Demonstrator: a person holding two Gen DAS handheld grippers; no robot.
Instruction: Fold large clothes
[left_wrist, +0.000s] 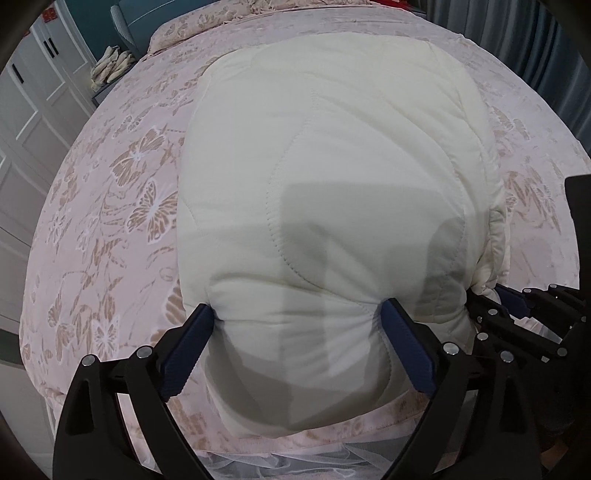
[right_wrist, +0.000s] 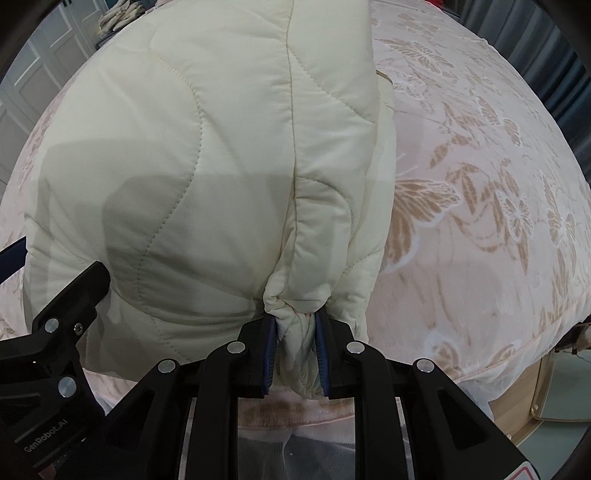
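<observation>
**A:** Left wrist view: what lies on the bed?

**B:** A cream quilted jacket (left_wrist: 332, 177), folded into a thick bundle, rests on a pink bedspread (left_wrist: 110, 221) patterned with butterflies. The left gripper (left_wrist: 297, 319) stands spread wide, its blue pads either side of the bundle's near end. Whether the pads press the fabric cannot be told, though the cloth bulges between them. The right gripper (left_wrist: 498, 295) shows at the right edge, against the bundle's corner.

**A:** And the right wrist view?

**B:** The right gripper (right_wrist: 295, 325) is nearly closed, pinching a gathered wad of the jacket (right_wrist: 207, 155) at its near right corner. The jacket's stitched panels fill the left and centre; the bedspread (right_wrist: 480, 184) runs off to the right. A black finger of the left gripper (right_wrist: 79, 291) lies at the lower left, against the bundle's edge.
</observation>
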